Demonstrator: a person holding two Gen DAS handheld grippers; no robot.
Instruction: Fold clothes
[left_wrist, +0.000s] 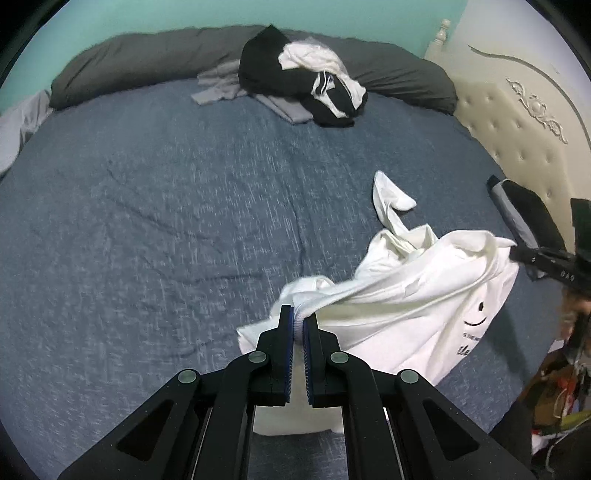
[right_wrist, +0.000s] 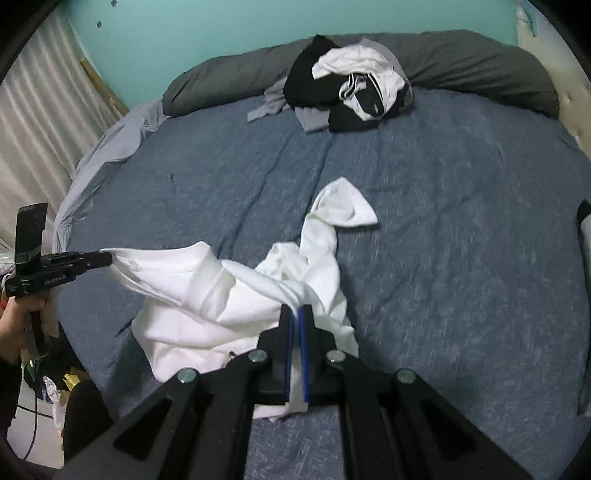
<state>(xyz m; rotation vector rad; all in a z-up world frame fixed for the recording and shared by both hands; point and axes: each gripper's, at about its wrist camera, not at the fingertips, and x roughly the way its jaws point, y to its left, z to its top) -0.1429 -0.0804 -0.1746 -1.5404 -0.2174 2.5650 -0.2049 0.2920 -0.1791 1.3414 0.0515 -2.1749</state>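
Shirt (left_wrist: 399, 295) on bed (left_wrist: 147, 221), near side; clothes pile (left_wrist: 295, 81) behind, against pillow (left_wrist: 129, 62).

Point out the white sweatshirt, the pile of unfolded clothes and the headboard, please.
white sweatshirt (left_wrist: 424, 314): left wrist view, on its front panel beside the smiley print.
pile of unfolded clothes (right_wrist: 347, 88): right wrist view, on the black-and-white striped garment.
headboard (left_wrist: 517, 125): left wrist view, on its tufted cream padding.

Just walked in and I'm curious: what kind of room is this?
Most likely a bedroom: a wide bed with a blue-grey cover, a cream tufted headboard, and a long dark grey pillow against the turquoise wall.
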